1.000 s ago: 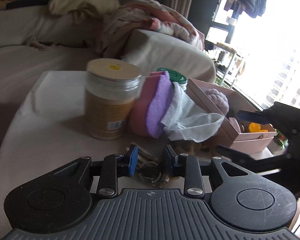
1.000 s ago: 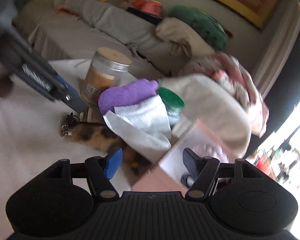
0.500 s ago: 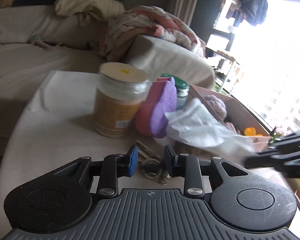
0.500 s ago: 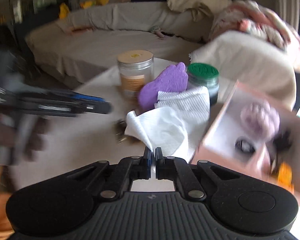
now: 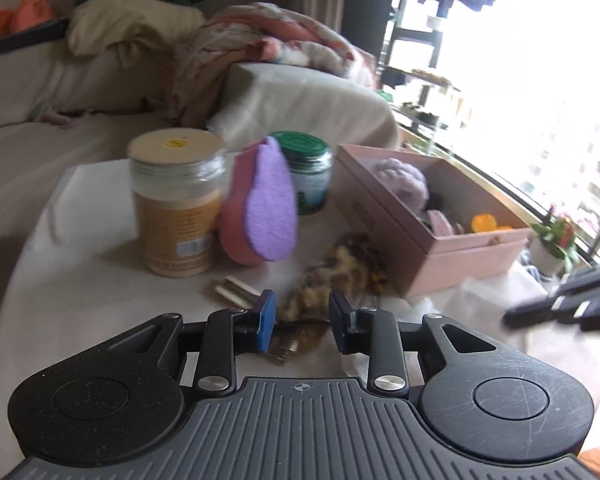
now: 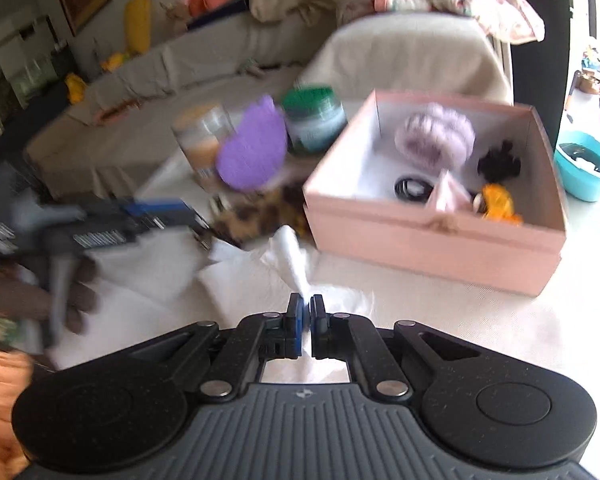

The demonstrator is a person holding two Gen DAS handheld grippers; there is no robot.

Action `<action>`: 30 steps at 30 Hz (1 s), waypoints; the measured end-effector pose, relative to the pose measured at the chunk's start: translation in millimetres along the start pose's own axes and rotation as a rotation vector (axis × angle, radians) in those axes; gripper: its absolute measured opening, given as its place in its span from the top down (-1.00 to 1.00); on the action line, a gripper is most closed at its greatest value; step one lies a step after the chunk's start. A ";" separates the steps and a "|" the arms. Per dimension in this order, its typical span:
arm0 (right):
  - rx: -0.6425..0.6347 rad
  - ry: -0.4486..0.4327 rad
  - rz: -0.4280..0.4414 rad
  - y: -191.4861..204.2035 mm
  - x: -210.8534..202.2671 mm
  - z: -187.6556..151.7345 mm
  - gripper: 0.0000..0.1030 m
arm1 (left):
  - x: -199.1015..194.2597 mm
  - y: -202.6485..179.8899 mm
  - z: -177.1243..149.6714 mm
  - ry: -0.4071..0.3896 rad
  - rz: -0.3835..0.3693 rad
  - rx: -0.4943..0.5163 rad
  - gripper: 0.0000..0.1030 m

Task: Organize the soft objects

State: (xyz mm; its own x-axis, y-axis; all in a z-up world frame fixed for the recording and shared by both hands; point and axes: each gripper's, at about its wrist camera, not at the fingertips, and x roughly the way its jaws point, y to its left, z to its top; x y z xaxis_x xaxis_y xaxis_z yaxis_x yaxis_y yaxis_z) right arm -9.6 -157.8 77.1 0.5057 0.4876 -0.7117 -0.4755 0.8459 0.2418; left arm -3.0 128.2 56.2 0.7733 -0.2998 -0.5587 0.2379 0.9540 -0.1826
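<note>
In the left wrist view, the left gripper (image 5: 302,316) hangs low over the tabletop (image 5: 72,276) with its jaws spread a little, the blue pads apart and pressing on nothing; between and just past them lies a brown-and-yellow mottled fuzzy thing (image 5: 336,276), too blurred to name. Behind it stand a tan-lidded jar (image 5: 176,204), a pink and purple sponge (image 5: 266,208) leaning against that jar, and a green-lidded jar (image 5: 306,176). To the right sits an open pink box (image 5: 432,248) holding a pale purple fluffy ball (image 5: 404,180) and small orange pieces (image 5: 485,223). At the far right edge the right gripper (image 5: 512,322) shows as a dark blur above a white cloth (image 5: 480,296). In the right wrist view, the right gripper (image 6: 305,308) has its jaws pressed together, pinching a raised peak of the white cloth (image 6: 292,256), which otherwise lies spread on the tabletop (image 6: 440,320) just in front of the pink box (image 6: 432,236). At the left a hand (image 6: 60,292) holds the left gripper (image 6: 198,220), blurred, near the mottled thing (image 6: 256,216).
</note>
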 end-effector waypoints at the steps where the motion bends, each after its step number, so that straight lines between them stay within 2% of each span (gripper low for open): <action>1: -0.011 0.009 -0.011 1.2 10.9 -3.9 0.93 | -0.8 6.2 1.2 -0.005 0.024 -0.026 0.37; 4: -0.031 0.024 -0.022 4.1 31.9 -14.5 0.91 | -1.5 34.2 4.2 -0.016 0.101 -0.167 0.37; 6: -0.053 -0.002 -0.029 9.1 36.5 -18.8 0.88 | 1.0 50.4 4.2 -0.012 0.124 -0.257 0.37; 8: -0.082 -0.017 -0.033 11.8 38.8 -19.8 0.73 | 6.8 56.0 3.7 0.004 0.130 -0.286 0.37; 9: -0.091 -0.027 -0.002 12.4 38.1 -22.0 0.50 | 10.9 55.6 3.5 0.013 0.129 -0.289 0.37; 10: -0.090 -0.033 0.012 12.5 37.7 -22.5 0.17 | 14.4 54.2 3.1 0.020 0.123 -0.292 0.37; 11: -0.091 -0.040 0.016 14.2 36.8 -24.0 -0.01 | 18.6 52.3 2.8 0.025 0.115 -0.298 0.37; 12: -0.095 -0.046 0.010 15.7 36.3 -26.8 -0.30 | 21.8 49.3 3.1 0.026 0.108 -0.294 0.37; 13: -0.095 -0.046 0.010 15.7 36.3 -26.8 -0.35 | 24.4 43.3 4.0 0.025 0.101 -0.274 0.37; 17: -0.116 -0.074 -0.014 17.9 29.8 -37.1 -0.35 | 38.3 13.7 9.9 0.036 0.031 -0.112 0.37; 19: -0.112 -0.078 -0.013 17.3 26.7 -38.4 -0.35 | 48.5 4.7 13.2 0.055 -0.003 -0.067 0.37; 22: -0.102 -0.103 -0.024 11.8 15.4 -41.3 -0.35 | 64.0 -0.7 13.0 0.101 -0.021 -0.039 0.37; 24: -0.088 -0.118 -0.048 6.7 10.7 -43.4 -0.35 | 66.2 -6.2 8.4 0.139 -0.061 -0.004 0.33; 26: -0.064 -0.126 -0.074 -1.4 9.0 -44.5 -0.36 | 59.5 -15.3 2.6 0.163 -0.098 0.054 0.31; 28: -0.029 -0.126 -0.091 -9.7 10.6 -44.6 -0.36 | 49.4 -19.4 -1.1 0.197 -0.154 0.065 0.31; 30: 0.009 -0.122 -0.101 -16.5 15.1 -44.1 -0.37 | 33.7 -20.3 1.2 0.154 -0.160 0.046 0.31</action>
State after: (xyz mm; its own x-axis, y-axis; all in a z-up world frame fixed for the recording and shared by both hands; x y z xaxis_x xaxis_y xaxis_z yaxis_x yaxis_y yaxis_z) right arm -26.0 -174.0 33.3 0.6343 0.4221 -0.6477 -0.4117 0.8936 0.1791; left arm 18.9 98.7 42.1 0.6254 -0.4413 -0.6435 0.3790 0.8927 -0.2438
